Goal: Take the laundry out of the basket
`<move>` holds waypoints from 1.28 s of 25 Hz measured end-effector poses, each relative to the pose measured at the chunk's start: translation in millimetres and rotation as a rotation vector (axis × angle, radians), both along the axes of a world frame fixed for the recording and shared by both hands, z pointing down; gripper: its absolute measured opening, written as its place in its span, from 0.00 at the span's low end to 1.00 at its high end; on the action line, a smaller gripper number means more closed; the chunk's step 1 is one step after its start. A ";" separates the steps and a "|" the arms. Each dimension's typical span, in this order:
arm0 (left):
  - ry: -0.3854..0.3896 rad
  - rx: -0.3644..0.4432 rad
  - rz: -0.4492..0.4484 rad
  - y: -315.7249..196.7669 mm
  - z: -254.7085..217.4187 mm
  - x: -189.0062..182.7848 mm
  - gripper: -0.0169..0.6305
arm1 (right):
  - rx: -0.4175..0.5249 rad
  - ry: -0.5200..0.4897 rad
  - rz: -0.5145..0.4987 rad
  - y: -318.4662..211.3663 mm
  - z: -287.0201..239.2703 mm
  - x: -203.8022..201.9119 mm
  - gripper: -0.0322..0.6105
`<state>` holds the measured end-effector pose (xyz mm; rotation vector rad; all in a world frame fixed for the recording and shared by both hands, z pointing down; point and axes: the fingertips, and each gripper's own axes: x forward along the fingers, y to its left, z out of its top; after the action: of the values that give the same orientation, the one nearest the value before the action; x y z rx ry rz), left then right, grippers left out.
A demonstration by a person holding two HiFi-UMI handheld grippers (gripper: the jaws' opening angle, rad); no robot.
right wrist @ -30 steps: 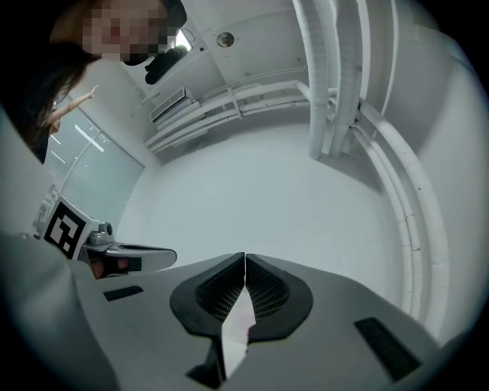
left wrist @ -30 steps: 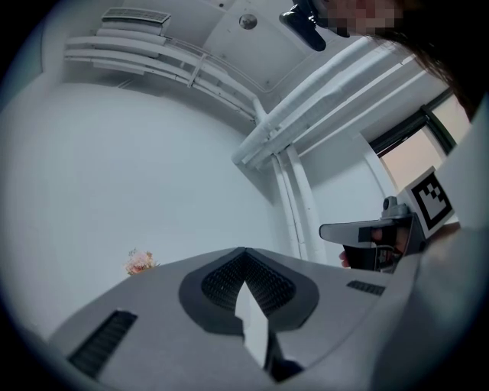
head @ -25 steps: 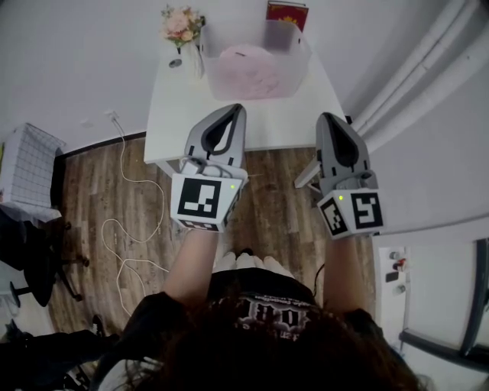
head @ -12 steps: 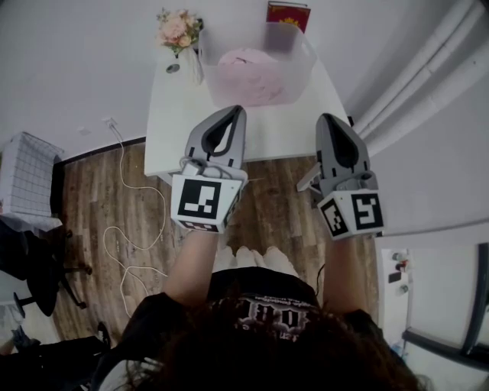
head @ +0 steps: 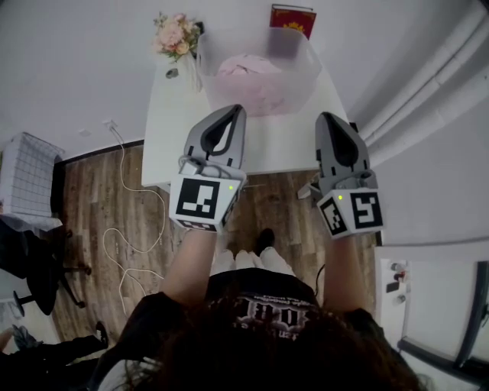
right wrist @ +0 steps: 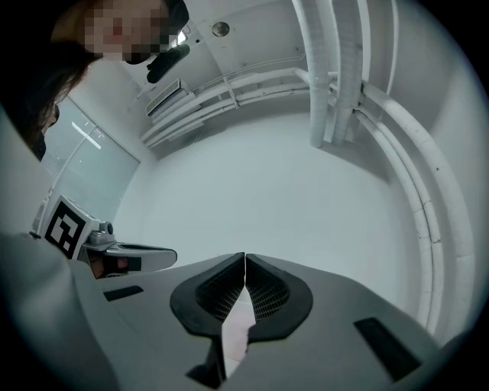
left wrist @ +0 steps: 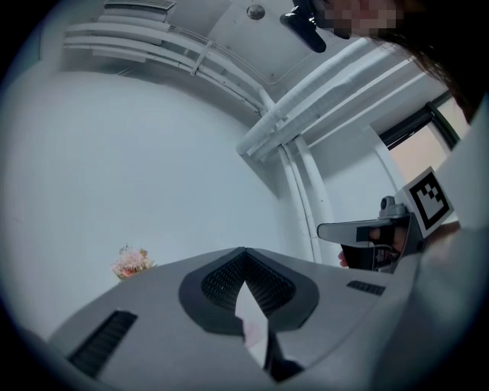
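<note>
A clear plastic basket (head: 306,72) stands at the far end of a white table (head: 176,134) in the head view, with pink laundry (head: 252,76) heaped inside. My left gripper (head: 234,112) and right gripper (head: 330,120) are held side by side over the table's near edge, short of the basket. Both are shut with nothing between the jaws. In the left gripper view my left gripper (left wrist: 243,252) points at the bare wall, and in the right gripper view my right gripper (right wrist: 244,257) does too.
A vase of pink flowers (head: 174,34) stands left of the basket, and a red book (head: 291,17) leans on the wall behind it. White cables (head: 126,221) lie on the wooden floor at left. Pipes (head: 435,76) run along the right wall.
The table and basket have drawn nearer in the head view as the person steps forward. Both grippers keep their pose and stay shut.
</note>
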<state>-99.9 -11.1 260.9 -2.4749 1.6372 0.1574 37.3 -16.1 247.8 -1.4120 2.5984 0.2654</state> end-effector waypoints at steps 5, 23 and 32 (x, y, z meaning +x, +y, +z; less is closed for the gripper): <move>0.002 0.004 -0.022 -28.8 -1.2 2.4 0.03 | -0.003 0.000 -0.019 -31.6 -0.2 2.9 0.09; 0.000 -0.017 -0.067 -110.8 -0.9 26.5 0.03 | -0.014 -0.002 -0.092 -122.2 3.4 23.8 0.09; -0.026 -0.009 -0.080 -137.9 -1.7 35.2 0.03 | -0.010 -0.006 -0.120 -153.9 5.5 27.2 0.09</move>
<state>-64.7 -149.0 259.3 -2.4022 1.7271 0.1080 64.4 -170.0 253.3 -1.2516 2.6711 0.2313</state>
